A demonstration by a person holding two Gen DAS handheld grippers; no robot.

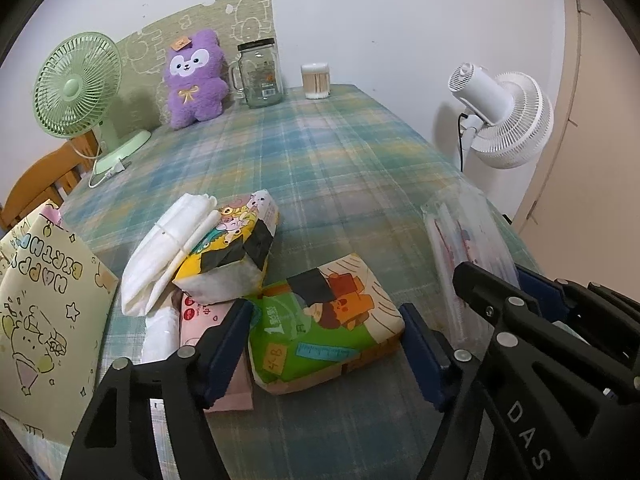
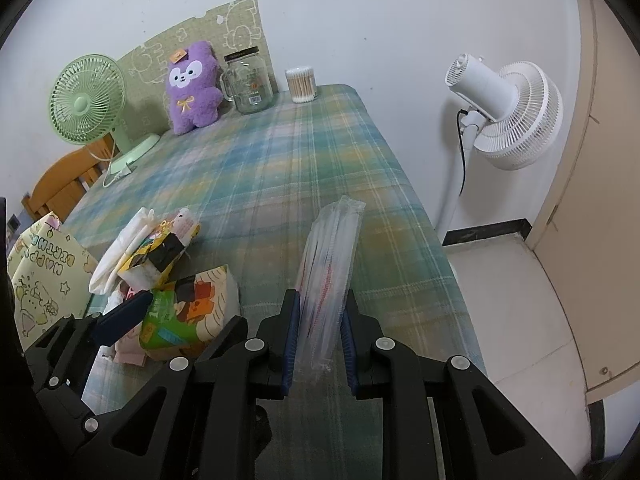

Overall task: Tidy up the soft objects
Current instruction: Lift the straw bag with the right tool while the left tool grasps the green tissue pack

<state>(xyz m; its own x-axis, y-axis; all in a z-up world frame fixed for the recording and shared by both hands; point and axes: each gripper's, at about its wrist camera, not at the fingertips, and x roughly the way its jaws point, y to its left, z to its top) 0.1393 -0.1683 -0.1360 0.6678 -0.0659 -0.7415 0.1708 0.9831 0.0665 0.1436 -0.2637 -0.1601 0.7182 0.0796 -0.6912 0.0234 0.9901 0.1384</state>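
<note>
Green-and-orange tissue pack (image 1: 324, 320) lies crosswise between my left jaws (image 1: 326, 344), spread and not yet pressing (right jaws (image 2: 318, 336) clamp the clear sleeve (image 2: 328, 276)).

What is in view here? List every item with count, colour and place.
green fan: 1, pale green, far left of table
plush: 1, purple, at the back by the mat
mat: 1, green, leaning on the wall
jar: 1, clear with dark lid, right of plush
swab box: 1, clear, far edge
white fan: 1, white, on a stand beyond the table's right side
gift bag: 1, pale yellow, near left
tissue packs: 3, printed green, yellow, pink, near centre
cloth: 1, white, on the pile
clear pack: 1, transparent, in right tool
chair: 1, wooden, left
table: 1, plaid cloth
left tool: open, either side of the green pack
right tool: shut on clear pack
</note>
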